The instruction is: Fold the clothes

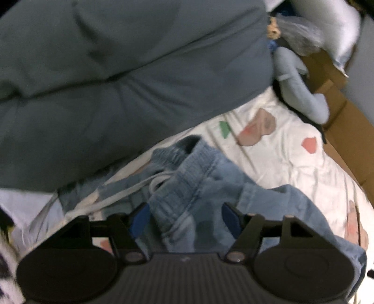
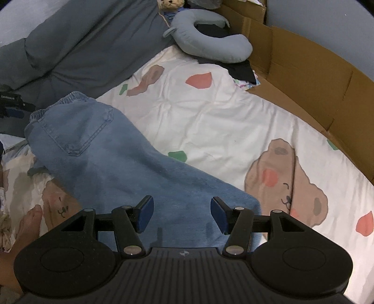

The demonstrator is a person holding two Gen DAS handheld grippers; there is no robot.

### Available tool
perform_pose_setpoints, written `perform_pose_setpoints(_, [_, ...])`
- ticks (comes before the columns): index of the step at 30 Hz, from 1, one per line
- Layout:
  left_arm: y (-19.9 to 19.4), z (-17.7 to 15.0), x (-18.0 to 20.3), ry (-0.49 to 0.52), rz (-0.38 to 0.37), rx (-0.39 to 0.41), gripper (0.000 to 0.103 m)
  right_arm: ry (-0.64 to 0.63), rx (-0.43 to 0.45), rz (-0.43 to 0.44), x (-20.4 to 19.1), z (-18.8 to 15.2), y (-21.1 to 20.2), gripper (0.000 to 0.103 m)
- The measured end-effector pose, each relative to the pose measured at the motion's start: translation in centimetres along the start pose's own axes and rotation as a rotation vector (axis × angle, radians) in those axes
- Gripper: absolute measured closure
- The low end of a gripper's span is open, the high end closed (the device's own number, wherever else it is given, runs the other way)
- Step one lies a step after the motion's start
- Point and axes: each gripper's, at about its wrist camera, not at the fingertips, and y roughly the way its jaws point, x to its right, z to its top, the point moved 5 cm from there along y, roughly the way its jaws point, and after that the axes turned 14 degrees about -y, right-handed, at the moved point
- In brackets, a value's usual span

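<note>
A white bedsheet [image 2: 210,121] printed with brown bears and pink and green patches is spread ahead of the claw. A grey-blue duvet [image 2: 77,44] is bunched beyond it, up and to the left. Flattened cardboard [image 2: 303,77] is stood along the right side, against a pale blue-grey wall [image 2: 327,21]. A blue neck pillow [image 2: 210,44] is laid at the far end.

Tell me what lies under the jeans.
The jeans lie on a white bedsheet printed with bears and coloured patches. Whatever part of the print sits beneath the denim is covered.
</note>
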Motion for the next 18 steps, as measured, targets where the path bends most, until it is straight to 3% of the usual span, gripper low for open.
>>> perform_pose_setpoints(13, [3.1,-2.9,-2.5,-0.188,-0.065,-0.138,0.032,-0.158,-0.046,0.063,-6.7,-1.8,2.2,0.041])
perform_pose_setpoints(18, [3.9,-3.6,-2.9,-0.247,-0.112,-0.175,0.033,-0.244,-0.055,0.101,-9.8,-2.6,3.0,0.032])
